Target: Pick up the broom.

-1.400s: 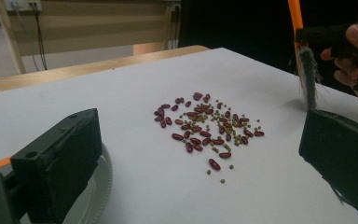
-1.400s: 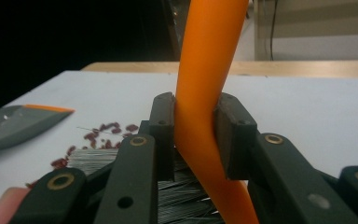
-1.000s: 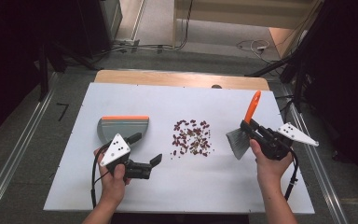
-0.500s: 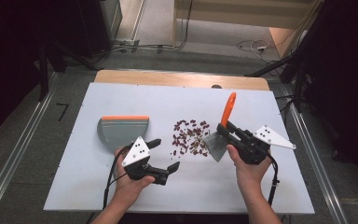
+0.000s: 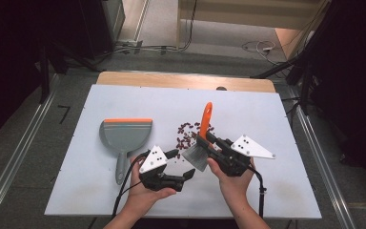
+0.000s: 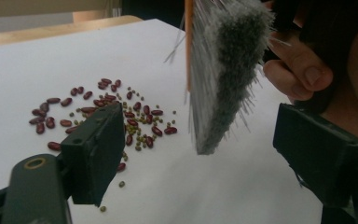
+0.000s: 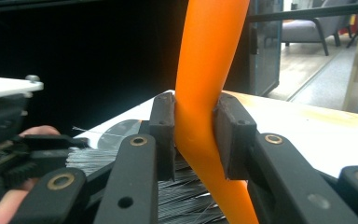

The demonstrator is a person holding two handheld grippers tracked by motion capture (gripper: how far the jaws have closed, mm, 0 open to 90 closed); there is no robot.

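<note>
Since a second ago both hands have drawn in toward the lower middle of the high view: the right gripper (image 5: 208, 149) has carried the brush (image 5: 201, 138) from the right side of the board over to the near edge of the beans (image 5: 188, 135), and the left gripper (image 5: 181, 164) has slid rightward, away from the dustpan (image 5: 125, 135), to meet it. The right gripper's jaws are pressed tight on the brush's orange handle (image 7: 205, 93), which stands nearly upright, its tip leaning toward the top of the frame and the grey bristles (image 6: 223, 70) hanging down just off the white table (image 5: 267, 114). The left gripper's jaws have just been narrowing; they stand apart either side of the bristle head, not yet touching it as far as I can see from the left gripper view. The beans, red ones mixed with small green ones (image 6: 116, 109), lie just above and left of the bristles in the high view, and the dustpan sits further left again with its orange lip toward the top and its handle pointing at the person. So the sweep, I would judge, has to run leftward across the pile toward the pan, and the left gripper itself sits near that path; nothing else crowds the board.
</note>
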